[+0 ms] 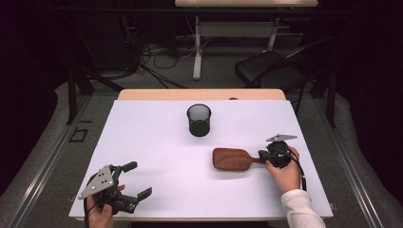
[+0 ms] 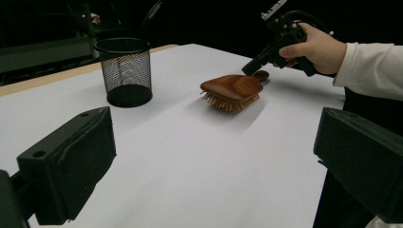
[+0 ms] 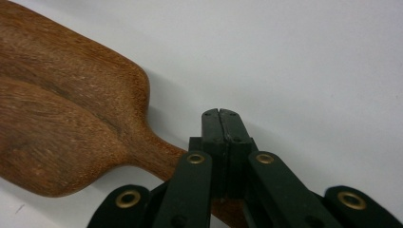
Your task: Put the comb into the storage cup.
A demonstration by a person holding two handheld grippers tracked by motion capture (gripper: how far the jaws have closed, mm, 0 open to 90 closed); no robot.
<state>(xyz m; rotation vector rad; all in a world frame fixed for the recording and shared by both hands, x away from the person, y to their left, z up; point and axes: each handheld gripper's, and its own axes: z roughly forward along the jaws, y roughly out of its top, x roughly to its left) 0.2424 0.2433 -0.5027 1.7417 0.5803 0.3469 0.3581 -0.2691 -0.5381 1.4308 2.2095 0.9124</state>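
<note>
At the near left edge of the tabletop point(image 1: 142, 142): the left hand-held gripper point(image 1: 135, 179) is resting low in the person's left hand point(image 1: 100, 213), apart from everything else.
Left hand-held gripper, state: its jaws are standing spread wide with nothing between them, as the left gripper view shows.
Mesh cup point(image 1: 198, 119): it is standing upright toward the far middle of the tabletop, well apart from both hand-held grippers, open mouth up.
Wooden hairbrush point(image 1: 233, 159): it is lying right of centre, bristles down, head pointing left and handle pointing right.
Right hand-held gripper point(image 1: 263, 154): it is sitting over the handle end of the wooden hairbrush, held in the person's right hand point(image 1: 285, 171).
Right hand-held gripper, state: in the right gripper view its jaws are pressed together tip to tip, lying on top of the handle rather than pinching it.
Step in hand: it appears to be lining up a grasp on the handle.
Next move: it is probably calling for the jaws to spread, straddle the narrow handle and close on its sides before any lift, perhaps toward the mesh cup.
</note>
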